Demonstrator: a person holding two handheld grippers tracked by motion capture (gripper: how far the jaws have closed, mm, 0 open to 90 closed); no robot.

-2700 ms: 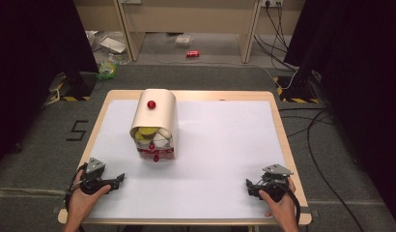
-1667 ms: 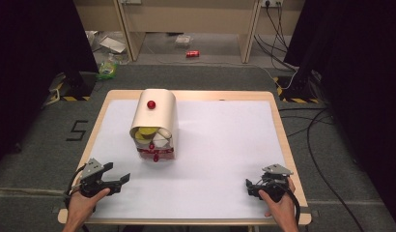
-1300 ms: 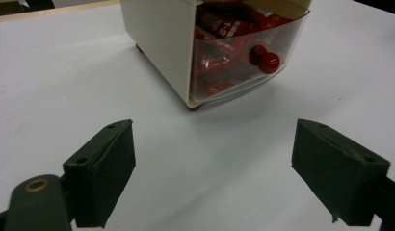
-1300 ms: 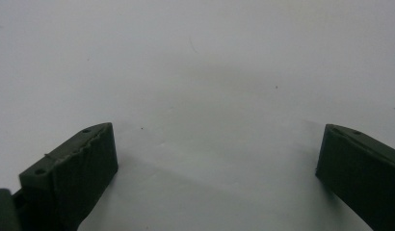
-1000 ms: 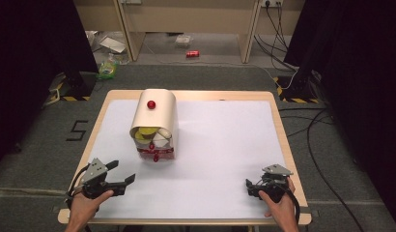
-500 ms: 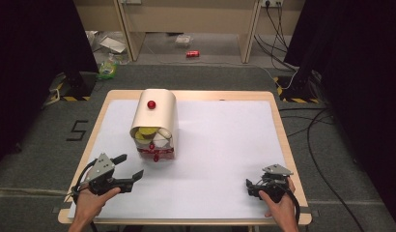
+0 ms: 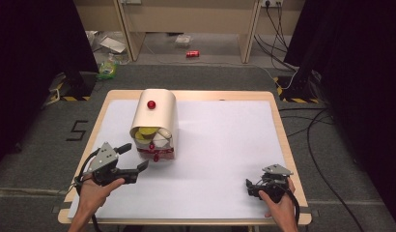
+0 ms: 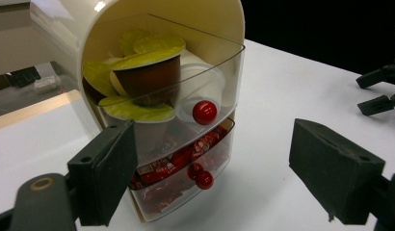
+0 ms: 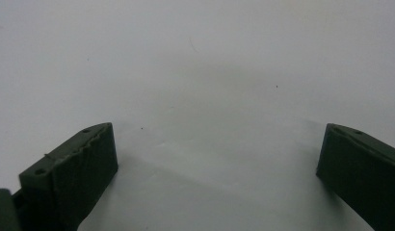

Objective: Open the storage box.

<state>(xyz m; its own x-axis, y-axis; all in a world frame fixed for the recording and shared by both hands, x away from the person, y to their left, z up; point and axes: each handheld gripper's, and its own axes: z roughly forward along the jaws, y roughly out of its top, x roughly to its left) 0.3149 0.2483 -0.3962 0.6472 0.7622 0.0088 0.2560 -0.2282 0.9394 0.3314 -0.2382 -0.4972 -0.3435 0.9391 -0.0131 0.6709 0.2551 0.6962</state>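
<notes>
Just before the cream dispenser (image 7: 154,123), your left gripper (image 7: 140,168) stands open with nothing between; beyond it, your right gripper (image 7: 250,187) rests open too.

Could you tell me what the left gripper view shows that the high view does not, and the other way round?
Left gripper view alone: the upper drawer's brown capsules with green lids, red sachets in the lower drawer, a red knob on each front.

High view alone: the red knob on the dispenser's top, both forearms, the right gripper open above the table's white sheet, the floor beyond.

Both: the cream dispenser and the left gripper, jaws open, aimed at its drawers without touching.
</notes>
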